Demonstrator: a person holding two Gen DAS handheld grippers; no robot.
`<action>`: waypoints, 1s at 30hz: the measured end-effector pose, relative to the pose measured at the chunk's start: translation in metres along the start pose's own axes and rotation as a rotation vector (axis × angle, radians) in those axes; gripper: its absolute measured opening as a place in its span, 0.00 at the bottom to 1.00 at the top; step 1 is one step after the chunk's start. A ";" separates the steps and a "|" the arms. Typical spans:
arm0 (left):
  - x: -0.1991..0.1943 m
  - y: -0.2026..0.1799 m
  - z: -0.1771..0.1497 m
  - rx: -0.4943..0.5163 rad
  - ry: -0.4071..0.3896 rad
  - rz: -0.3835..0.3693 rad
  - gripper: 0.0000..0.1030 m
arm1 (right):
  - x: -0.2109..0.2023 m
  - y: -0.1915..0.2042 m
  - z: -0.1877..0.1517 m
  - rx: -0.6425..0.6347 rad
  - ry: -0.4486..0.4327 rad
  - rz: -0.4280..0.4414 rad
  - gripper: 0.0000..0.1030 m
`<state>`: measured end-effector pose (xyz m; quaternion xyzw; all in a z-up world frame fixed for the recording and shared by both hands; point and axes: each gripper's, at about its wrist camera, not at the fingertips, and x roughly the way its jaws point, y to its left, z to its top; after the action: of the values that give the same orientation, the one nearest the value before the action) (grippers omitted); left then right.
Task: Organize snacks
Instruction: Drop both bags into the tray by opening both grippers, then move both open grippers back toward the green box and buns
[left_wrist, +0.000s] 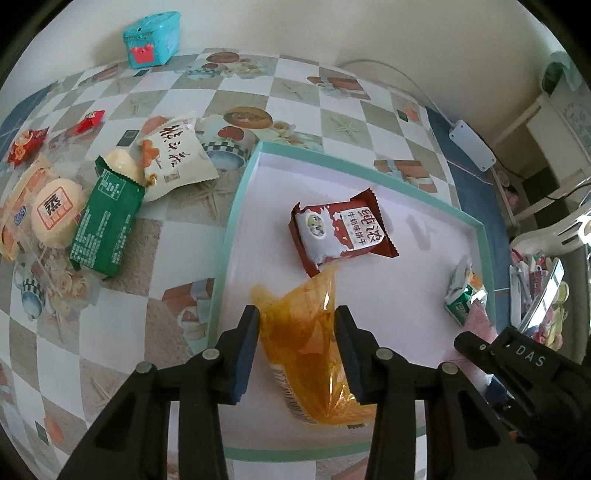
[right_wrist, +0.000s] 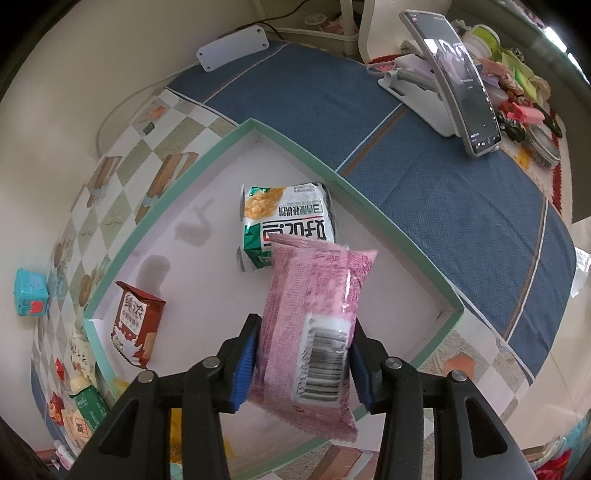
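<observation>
A shallow white box with a teal rim (left_wrist: 236, 206) lies on the patterned table. My left gripper (left_wrist: 297, 328) is shut on an orange snack bag (left_wrist: 314, 362) and holds it over the box's near part. A brown milk-biscuit pack (left_wrist: 341, 230) lies in the box beyond it. My right gripper (right_wrist: 304, 343) is shut on a pink snack pack (right_wrist: 314, 325) above the box (right_wrist: 373, 192). A green and white pack (right_wrist: 288, 225) lies in the box under the pink one, and the brown pack shows in the right wrist view (right_wrist: 135, 325) at the left.
Loose snacks lie left of the box: a green pack (left_wrist: 107, 225), a white bag (left_wrist: 177, 155), buns (left_wrist: 51, 214), small red packs (left_wrist: 27, 146). A teal tin (left_wrist: 151, 35) stands at the back. A phone on a stand (right_wrist: 458, 85) stands on blue cloth.
</observation>
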<state>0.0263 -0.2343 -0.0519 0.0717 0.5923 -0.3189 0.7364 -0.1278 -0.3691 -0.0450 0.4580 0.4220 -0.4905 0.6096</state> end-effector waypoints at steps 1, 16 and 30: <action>0.000 0.000 0.000 0.001 0.002 0.000 0.42 | 0.000 0.000 0.000 0.000 -0.003 -0.002 0.51; -0.013 0.001 0.002 0.001 -0.023 -0.011 0.88 | -0.004 -0.002 0.000 0.012 -0.026 0.017 0.88; -0.025 0.025 0.007 -0.071 -0.056 0.100 0.96 | -0.008 0.009 -0.003 -0.025 -0.048 0.053 1.00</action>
<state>0.0436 -0.2081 -0.0343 0.0663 0.5781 -0.2625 0.7697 -0.1204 -0.3641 -0.0369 0.4497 0.4009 -0.4796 0.6379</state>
